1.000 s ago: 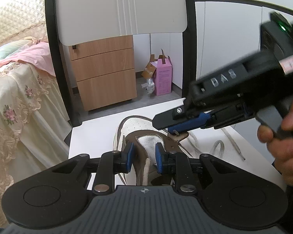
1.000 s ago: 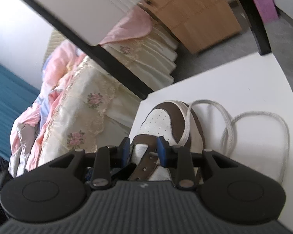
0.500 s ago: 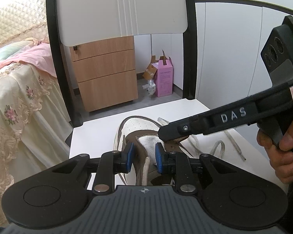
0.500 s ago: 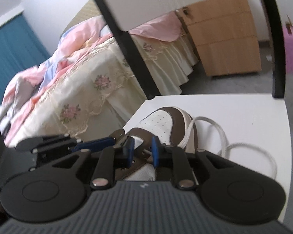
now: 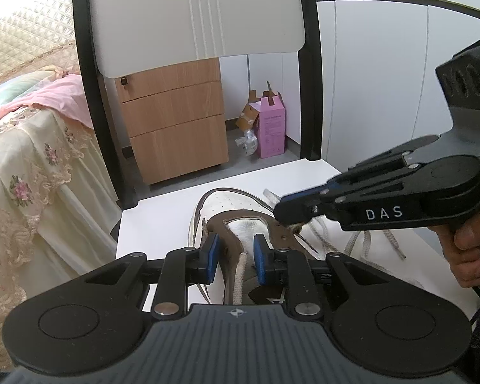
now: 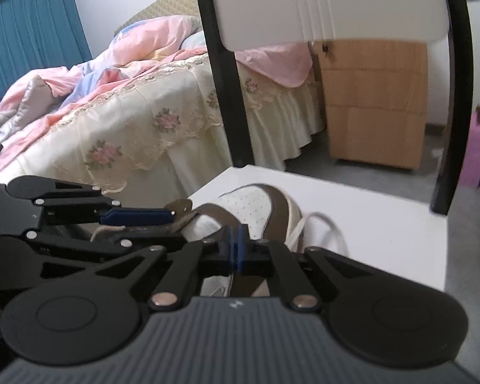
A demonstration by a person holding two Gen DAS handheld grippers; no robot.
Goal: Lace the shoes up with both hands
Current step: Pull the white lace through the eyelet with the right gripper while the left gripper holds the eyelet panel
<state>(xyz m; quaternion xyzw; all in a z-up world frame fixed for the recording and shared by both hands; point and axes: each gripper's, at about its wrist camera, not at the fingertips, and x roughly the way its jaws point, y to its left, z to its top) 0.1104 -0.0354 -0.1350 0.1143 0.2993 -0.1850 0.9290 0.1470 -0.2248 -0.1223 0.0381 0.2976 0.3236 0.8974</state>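
Observation:
A white and brown shoe (image 5: 233, 204) lies on a white chair seat (image 5: 163, 217), toe pointing away. My left gripper (image 5: 236, 256) is shut on the shoe's tongue and left eyelet flap, and a lace strand hangs between its pads. My right gripper (image 5: 283, 212) comes in from the right, held by a hand (image 5: 467, 249). Its tips rest on the right eyelet flap with a bit of beige lace just under them. In the right wrist view its blue pads meet, so the right gripper (image 6: 235, 244) is shut; what they pinch is hidden. The loose lace (image 5: 361, 246) trails right of the shoe.
The chair's white back panel (image 5: 192, 16) and black frame rise behind the seat. Beyond it stand a wooden drawer cabinet (image 5: 176, 121) and a pink box (image 5: 272, 128) on the grey floor. A bed with a floral cover (image 5: 22, 160) is at the left. The seat edge (image 6: 444, 240) is close on the right.
My right gripper rolled upright and its jaws went from wide apart around the right eyelet flap to fully together. The left gripper and the shoe stayed put.

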